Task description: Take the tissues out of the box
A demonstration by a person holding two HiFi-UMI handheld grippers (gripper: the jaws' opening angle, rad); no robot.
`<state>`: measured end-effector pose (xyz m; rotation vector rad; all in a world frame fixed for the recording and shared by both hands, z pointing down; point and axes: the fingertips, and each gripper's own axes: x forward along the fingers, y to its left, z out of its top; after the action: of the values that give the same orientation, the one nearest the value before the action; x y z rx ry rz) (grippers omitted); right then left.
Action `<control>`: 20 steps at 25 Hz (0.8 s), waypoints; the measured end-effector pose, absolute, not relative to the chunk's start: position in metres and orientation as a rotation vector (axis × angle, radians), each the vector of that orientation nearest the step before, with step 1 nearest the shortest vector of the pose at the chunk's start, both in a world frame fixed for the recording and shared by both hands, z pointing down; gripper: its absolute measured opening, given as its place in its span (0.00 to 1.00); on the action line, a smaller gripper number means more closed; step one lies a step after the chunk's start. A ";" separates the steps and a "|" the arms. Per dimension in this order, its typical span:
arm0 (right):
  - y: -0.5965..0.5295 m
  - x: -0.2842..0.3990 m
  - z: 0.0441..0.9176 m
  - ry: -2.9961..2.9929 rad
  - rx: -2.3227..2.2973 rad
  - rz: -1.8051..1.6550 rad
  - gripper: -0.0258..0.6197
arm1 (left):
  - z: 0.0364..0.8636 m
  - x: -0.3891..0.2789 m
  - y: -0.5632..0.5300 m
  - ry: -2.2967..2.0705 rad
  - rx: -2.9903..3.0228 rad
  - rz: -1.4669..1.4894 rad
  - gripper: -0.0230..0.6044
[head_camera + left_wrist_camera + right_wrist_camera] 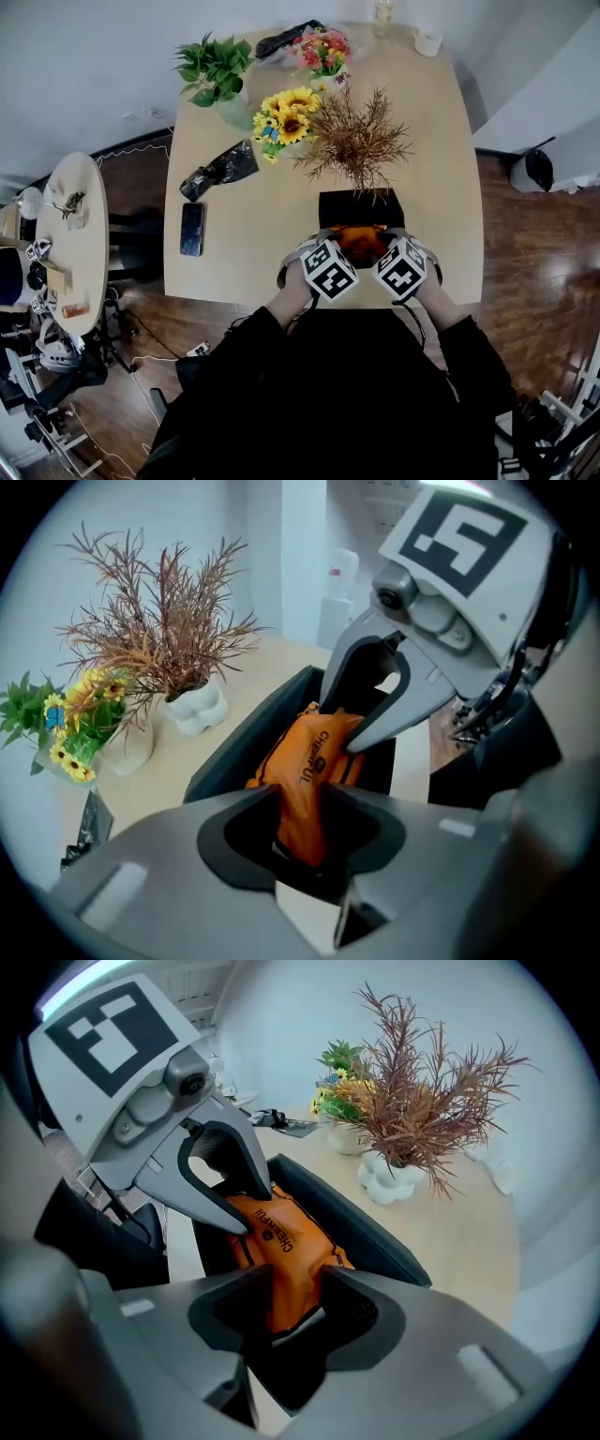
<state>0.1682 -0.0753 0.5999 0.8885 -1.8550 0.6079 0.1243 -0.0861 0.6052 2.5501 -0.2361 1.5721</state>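
A black open-topped box [356, 201] stands at the table's near edge, right in front of me. An orange tissue pack [361, 240] with dark print sticks up out of it. My left gripper [330, 246] holds the pack's left end and my right gripper [392, 242] its right end. In the left gripper view the orange pack [305, 761] is squeezed between the left gripper [300, 822] jaws, and the right gripper [375, 705] reaches in opposite. The right gripper view shows the pack [281, 1241] filling the right gripper [295, 1302] jaws. The box's bottom is hidden.
A dried reddish plant in a white pot [356, 145] stands just behind the box. Sunflowers [286, 114], a green plant [214, 67] and pink flowers [322, 47] stand farther back. A phone [191, 229] and a black bag [220, 169] lie left. A round side table [70, 244] stands far left.
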 end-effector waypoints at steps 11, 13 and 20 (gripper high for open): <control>-0.069 0.164 0.547 -1.902 0.941 0.441 0.27 | 0.559 0.117 -0.079 -0.353 2.659 1.425 0.19; -0.069 0.164 0.531 -1.917 0.963 0.400 0.26 | 0.542 0.117 -0.079 -0.392 2.704 1.395 0.18; -0.072 0.149 0.477 -1.977 0.987 0.263 0.24 | 0.490 0.101 -0.080 -0.486 2.785 1.339 0.17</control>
<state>0.1489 -0.0722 0.4773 0.9866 -1.9771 0.2634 0.1013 -0.0803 0.4895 2.7848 -0.4862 1.3385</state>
